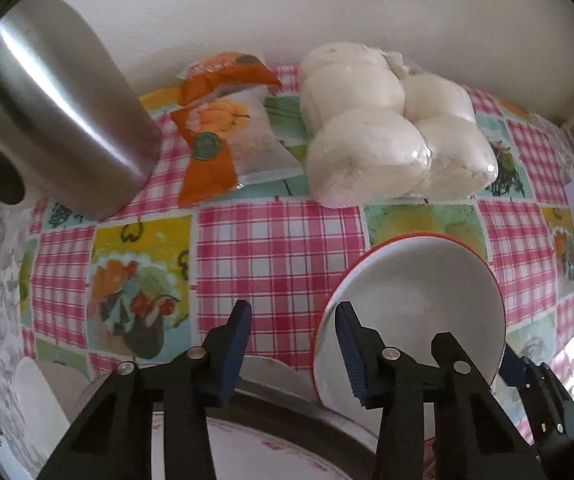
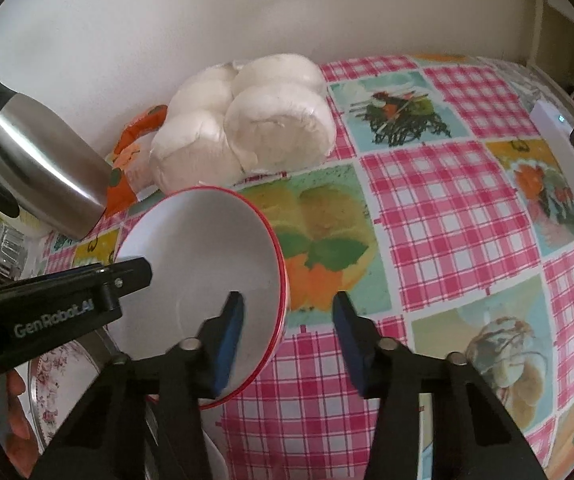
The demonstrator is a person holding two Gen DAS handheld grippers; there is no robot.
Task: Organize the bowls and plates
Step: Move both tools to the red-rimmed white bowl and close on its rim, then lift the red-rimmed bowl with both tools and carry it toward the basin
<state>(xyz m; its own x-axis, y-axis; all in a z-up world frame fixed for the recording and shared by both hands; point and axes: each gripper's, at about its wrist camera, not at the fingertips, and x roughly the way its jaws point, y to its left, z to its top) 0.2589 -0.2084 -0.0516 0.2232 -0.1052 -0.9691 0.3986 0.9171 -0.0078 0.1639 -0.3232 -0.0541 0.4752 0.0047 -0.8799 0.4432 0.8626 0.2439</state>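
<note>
Two grippers meet at one bowl (image 2: pixel 207 264), white inside with a red rim, tilted on edge at ten o'clock from our right gripper (image 2: pixel 289 340). That gripper is wide open, its left finger inside the bowl, its right finger outside, the wall between them and not pinched. Our left gripper (image 1: pixel 295 344) is also open, gripping nothing; its right finger sits in front of the bowl's inside, and we cannot tell whether it touches. At six o'clock below it lie a floral plate (image 1: pixel 271 452) and white dishes (image 1: pixel 39 396). Farther off, on the checked tabletop (image 1: pixel 275 248), stand a steel jug (image 1: pixel 63 120) at eleven, an orange packet (image 1: pixel 223 132) at twelve, and bagged buns (image 1: pixel 387 132) at one. We judge the sorting barely begun: the bowl awaits stacking.
</note>
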